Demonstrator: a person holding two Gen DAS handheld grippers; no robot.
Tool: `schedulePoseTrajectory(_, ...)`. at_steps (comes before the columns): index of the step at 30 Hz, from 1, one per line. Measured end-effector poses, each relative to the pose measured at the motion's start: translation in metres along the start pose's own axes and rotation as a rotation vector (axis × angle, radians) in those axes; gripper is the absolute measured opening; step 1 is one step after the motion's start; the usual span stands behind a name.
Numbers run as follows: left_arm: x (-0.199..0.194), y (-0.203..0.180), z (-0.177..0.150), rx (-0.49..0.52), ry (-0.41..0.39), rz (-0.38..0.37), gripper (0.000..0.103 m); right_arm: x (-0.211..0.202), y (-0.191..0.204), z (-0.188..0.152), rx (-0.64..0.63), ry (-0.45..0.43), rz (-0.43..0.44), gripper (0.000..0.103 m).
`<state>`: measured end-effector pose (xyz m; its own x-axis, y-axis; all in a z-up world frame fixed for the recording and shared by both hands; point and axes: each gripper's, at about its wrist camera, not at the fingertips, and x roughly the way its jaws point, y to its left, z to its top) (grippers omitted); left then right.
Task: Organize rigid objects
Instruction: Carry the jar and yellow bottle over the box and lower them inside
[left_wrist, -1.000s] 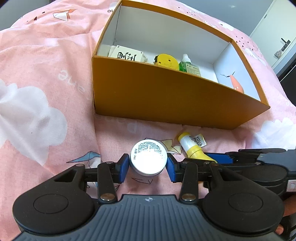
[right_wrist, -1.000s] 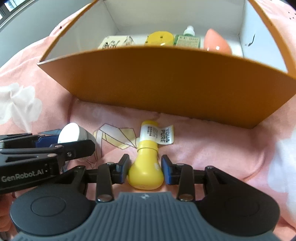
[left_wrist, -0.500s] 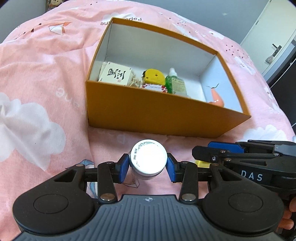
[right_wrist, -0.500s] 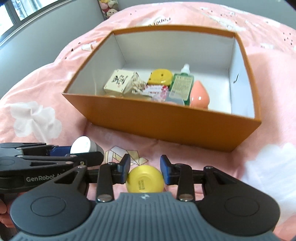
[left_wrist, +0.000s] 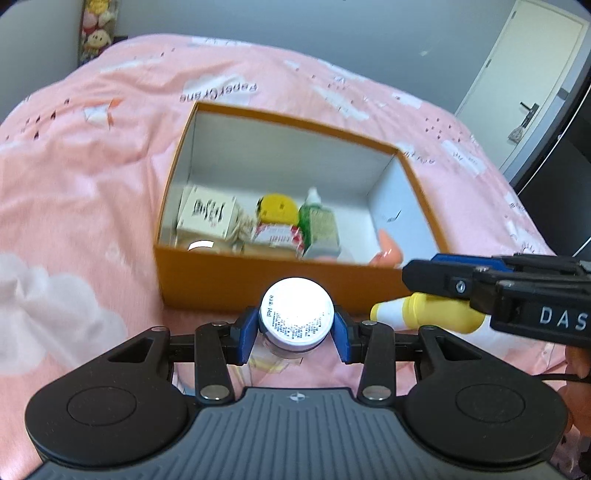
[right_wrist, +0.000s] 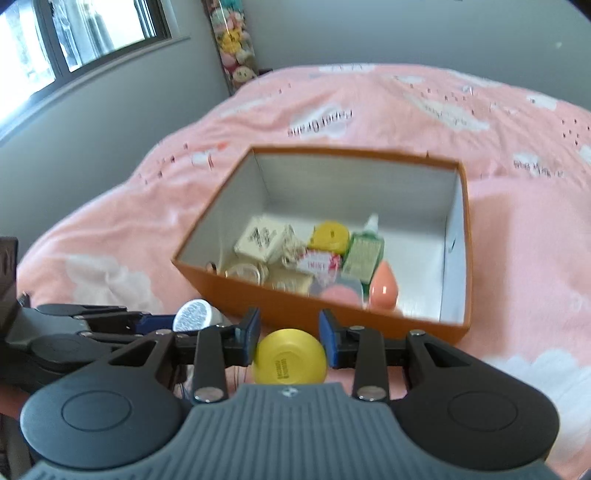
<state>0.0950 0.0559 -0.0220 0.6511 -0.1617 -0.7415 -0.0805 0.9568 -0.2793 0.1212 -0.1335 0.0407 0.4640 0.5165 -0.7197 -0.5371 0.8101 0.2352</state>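
- My left gripper (left_wrist: 295, 334) is clenched on a small white-lidded jar (left_wrist: 296, 318); the blue pads press its sides and it hangs clear of the bed.
- My right gripper (right_wrist: 289, 338) grasps a yellow bottle (right_wrist: 290, 361) by its fat body. In the right wrist view I see only its round yellow base between the pads; in the left wrist view its neck and white cap stick out ahead of that gripper.
- Both loads sit side by side: the jar just to the left of my right gripper, the bottle just to the right of my left one.
- The orange box (left_wrist: 258, 275) lies ahead of and below both grippers on the pink bedspread (left_wrist: 92, 184), its near wall just beyond the jar.
- Already inside the box, ahead of my grippers: a cream carton (right_wrist: 260, 238), a yellow round case (right_wrist: 328, 236), a green bottle (right_wrist: 364, 253), a red-and-white round tin (right_wrist: 318, 264), a peach egg-shaped thing (right_wrist: 384, 290), and some clear or pale pieces too blurred to name.
- By my reckoning the sorting is mostly done: the box holds most things, and I see nothing loose on the bedspread in front of my grippers.
- What is left: carry both things forward over the near wall, lower them into the bare floor at the far side, and release.
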Motion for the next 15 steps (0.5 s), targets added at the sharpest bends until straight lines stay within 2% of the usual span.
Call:
schedulePoseTrajectory(8,-0.008,-0.014,0.032,0.037,-0.089,-0.014,0.048,-0.018,-0.003,0.034,-0.043,-0.104,-0.038,0.031)
schedulePoseTrajectory(9,-0.008,-0.016,0.037,0.042,-0.100,-0.014,0.048,-0.019,-0.005,0.038,-0.044,-0.116,-0.045,0.026)
schedulePoseTrajectory(10,-0.007,-0.018,0.043,0.044,-0.108,-0.013,0.048,-0.020,-0.008,0.043,-0.045,-0.125,-0.052,0.002)
schedulePoseTrajectory(15,0.003,-0.022,0.066,0.052,-0.114,-0.031,0.048,-0.007,-0.026,0.068,-0.031,-0.124,-0.101,0.000)
